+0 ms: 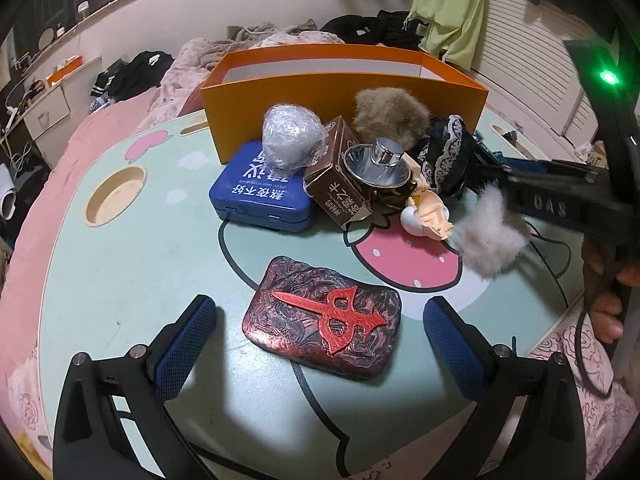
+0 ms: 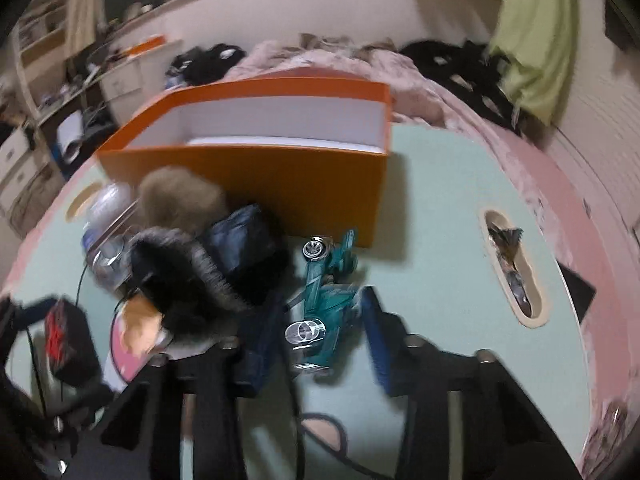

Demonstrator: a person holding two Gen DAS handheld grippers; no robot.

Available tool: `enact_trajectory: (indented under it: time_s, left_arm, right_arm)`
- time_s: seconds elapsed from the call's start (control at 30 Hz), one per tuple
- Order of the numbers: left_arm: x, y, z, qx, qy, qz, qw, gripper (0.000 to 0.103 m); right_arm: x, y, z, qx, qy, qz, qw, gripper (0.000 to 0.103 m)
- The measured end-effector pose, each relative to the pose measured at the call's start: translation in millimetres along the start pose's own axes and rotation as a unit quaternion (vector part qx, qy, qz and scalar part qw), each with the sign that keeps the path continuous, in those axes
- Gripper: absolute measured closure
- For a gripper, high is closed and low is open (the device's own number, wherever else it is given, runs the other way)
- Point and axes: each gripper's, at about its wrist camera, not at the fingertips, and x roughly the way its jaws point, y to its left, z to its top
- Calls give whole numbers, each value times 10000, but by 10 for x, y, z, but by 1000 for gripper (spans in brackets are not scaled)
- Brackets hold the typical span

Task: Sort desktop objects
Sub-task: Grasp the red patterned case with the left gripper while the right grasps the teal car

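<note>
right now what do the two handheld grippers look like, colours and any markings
Both are matte black frames with silver pivot pins. The left gripper carries blue pads with a fine cross-hatched grid. The right gripper also has blue pads, blurred here. From the left wrist view its black body shows raised lettering, too blurred to read, a green light on top and a thin black cable below.

A green garment (image 1: 452, 4) hangs behind the bed (image 1: 248, 46) strewn with dark clothes (image 1: 376, 28).

The right claw (image 2: 320, 340) grips a teal toy car (image 2: 324, 304) just before the orange box (image 2: 280, 184).
</note>
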Motion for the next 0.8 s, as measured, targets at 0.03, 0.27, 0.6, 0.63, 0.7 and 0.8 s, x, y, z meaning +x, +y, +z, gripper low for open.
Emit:
enact_trajectory:
  time_s: [0.03, 0.27, 0.6, 0.63, 0.7, 0.8]
  left_arm:
    - [3, -2, 3, 3, 1, 4, 10000, 0]
    - [1, 0, 1, 7, 2, 4, 10000, 0]
    - [-1, 2, 2, 8, -4, -2, 10000, 0]
    - [-6, 1, 2, 4, -14, -2, 10000, 0]
    - [-15, -4, 1, -8, -38, -3, 10000, 0]
    - [-32, -1, 4, -32, -64, -43, 10000, 0]
  right_arm:
    - [-24, -17, -49, 5, -48, 83, 10000, 80]
    - [-282, -331, -471, 379, -493, 885, 9941, 75]
    - [-313, -223, -468, 163, -511, 517, 9972, 30]
    - [-287, -222, -457, 100, -491, 437, 9978, 30]
    - [-264, -195, -449, 23, -464, 312, 9984, 30]
    - [-226, -195, -430, -3, -441, 194, 9988, 30]
